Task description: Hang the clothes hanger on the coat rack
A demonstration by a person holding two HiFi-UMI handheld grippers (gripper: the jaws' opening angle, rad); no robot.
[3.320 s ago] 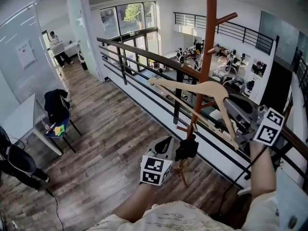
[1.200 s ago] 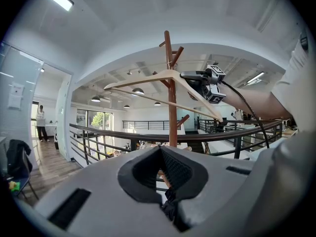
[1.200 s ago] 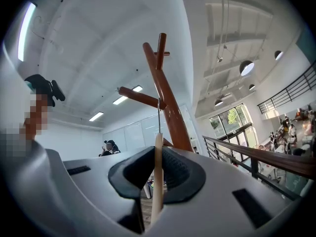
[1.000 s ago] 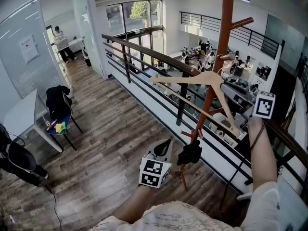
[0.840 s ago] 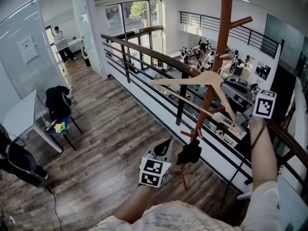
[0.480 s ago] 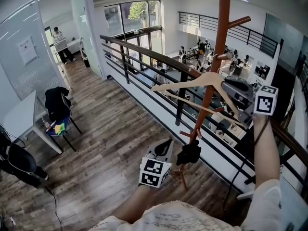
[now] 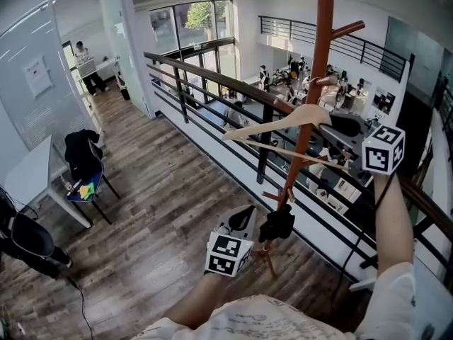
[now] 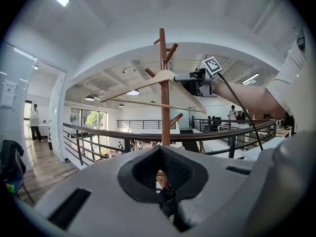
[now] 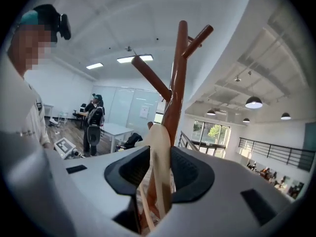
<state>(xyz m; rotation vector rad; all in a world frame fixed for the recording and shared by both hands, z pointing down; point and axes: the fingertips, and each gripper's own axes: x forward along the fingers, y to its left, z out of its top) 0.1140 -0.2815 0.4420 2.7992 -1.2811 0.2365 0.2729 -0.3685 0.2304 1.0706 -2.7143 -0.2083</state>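
The brown coat rack (image 7: pixel 312 98) stands at the railing, its pegs branching near the top. A pale wooden hanger (image 7: pixel 279 124) lies against the pole high up, and its hook is hidden. My right gripper (image 7: pixel 331 127) is at the hanger's right shoulder. In the right gripper view the hanger (image 9: pixel 159 147) stands between the pads. The jaws have just been opening, and the hanger sits loosely in the gap. My left gripper (image 7: pixel 274 223) is shut on the pole low down, and in the left gripper view its jaws close around the pole (image 8: pixel 164 107).
A dark metal railing (image 7: pixel 212 76) runs behind the rack, with an open office floor below it. A chair draped with a dark coat (image 7: pixel 83 158) and a white desk (image 7: pixel 28 172) stand at the left. People stand far off by the glass wall (image 7: pixel 85 66).
The right gripper has rolled, and the hanger has swung flatter against the pole, its right arm no longer hanging down. The left gripper has stayed on the pole.
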